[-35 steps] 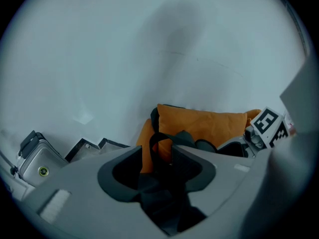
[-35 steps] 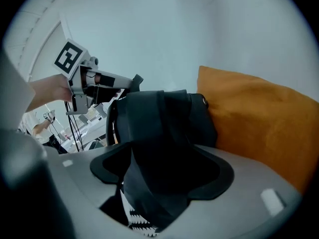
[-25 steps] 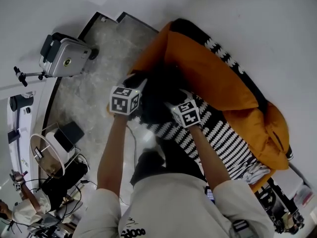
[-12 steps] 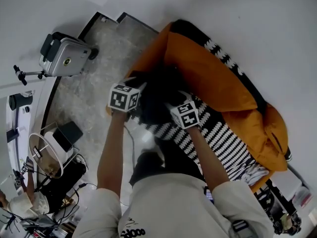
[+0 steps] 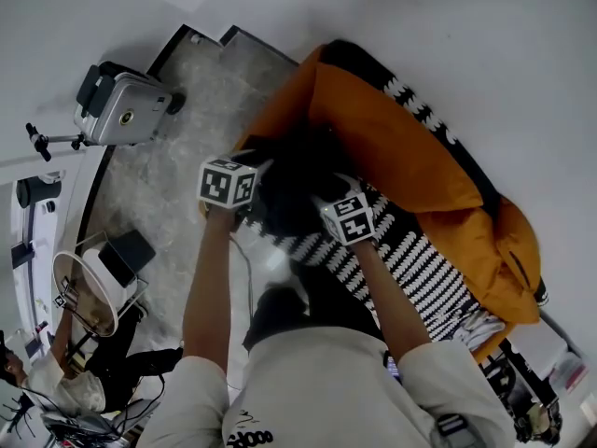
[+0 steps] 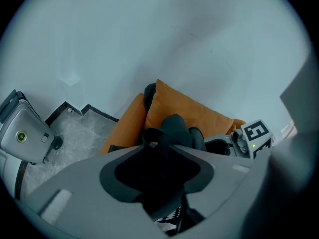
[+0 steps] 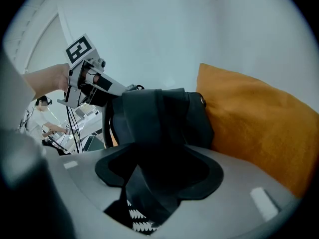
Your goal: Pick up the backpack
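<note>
Now the black backpack (image 5: 297, 171) is on the orange cushion (image 5: 401, 147), at the end that is nearest to the grey floor (image 5: 177, 185). Both grippers are at the backpack, one on each side, and both point downward to it. The left gripper (image 5: 259, 168) is at the side toward the floor. The right gripper (image 5: 323, 192) is at the side toward the black and white cloth (image 5: 410, 259), which covers the lower part of the cushion.

In the left gripper view, dark fabric of the backpack fills the gap between the jaws and rises above them in a rounded fold. These jaws have just been closing and they pinch this fabric. Behind it the cushion is seen, and the right gripper with its marker cube (image 6: 256, 132) is just beside, at the right.

In the right gripper view, a broad black strap (image 7: 142, 190) of the backpack goes down through the jaws. The body of the backpack stands just behind them and touches the cushion at the right. These jaws have also just been closing and they pinch the strap. The left gripper shows at the upper left of this view, with its tip at the backpack.

On the floor, well apart from the cushion, stands a grey machine (image 5: 126, 108)
</note>
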`<state>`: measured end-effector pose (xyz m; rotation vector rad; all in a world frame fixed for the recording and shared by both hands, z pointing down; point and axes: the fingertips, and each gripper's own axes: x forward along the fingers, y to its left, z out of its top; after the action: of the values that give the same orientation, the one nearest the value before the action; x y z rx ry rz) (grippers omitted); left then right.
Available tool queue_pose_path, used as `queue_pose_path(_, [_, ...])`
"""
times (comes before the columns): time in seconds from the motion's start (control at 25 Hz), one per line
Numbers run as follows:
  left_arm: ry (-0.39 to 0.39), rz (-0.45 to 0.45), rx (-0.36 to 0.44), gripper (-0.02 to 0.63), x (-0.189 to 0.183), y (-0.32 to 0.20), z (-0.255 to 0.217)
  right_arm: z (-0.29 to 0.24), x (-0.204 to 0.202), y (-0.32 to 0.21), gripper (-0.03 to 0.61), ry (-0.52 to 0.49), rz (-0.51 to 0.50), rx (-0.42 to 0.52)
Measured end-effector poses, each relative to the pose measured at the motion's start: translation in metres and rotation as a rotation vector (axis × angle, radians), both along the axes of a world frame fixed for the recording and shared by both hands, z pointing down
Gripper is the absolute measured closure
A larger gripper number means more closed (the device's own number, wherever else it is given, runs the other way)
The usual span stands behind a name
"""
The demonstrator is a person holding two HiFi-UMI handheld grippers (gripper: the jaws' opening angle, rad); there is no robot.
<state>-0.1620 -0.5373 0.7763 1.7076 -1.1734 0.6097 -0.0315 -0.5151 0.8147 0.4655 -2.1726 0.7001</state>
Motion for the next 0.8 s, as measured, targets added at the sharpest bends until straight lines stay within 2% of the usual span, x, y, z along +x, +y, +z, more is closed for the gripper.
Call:
queue_pose_path(0.28, [-0.049,0.024,0.006,0.54,-0.003,0.003,0.001,-0.006,0.0,0.001,0.351,-0.011,0.008,-0.001])
queue_pose_path(0.44, [-0.081,0.031,0.037,0.566,-0.003,0.004,-0.003,-0.012,0.001,0.003,0.379,-0.019,0.015,0.001])
queue_pose_path(0.8, [-0.125,-0.009,0.215,0.585,-0.006,0.0,-0.033,-0.036,0.0,0.01,0.458,-0.064,0.06,-0.014])
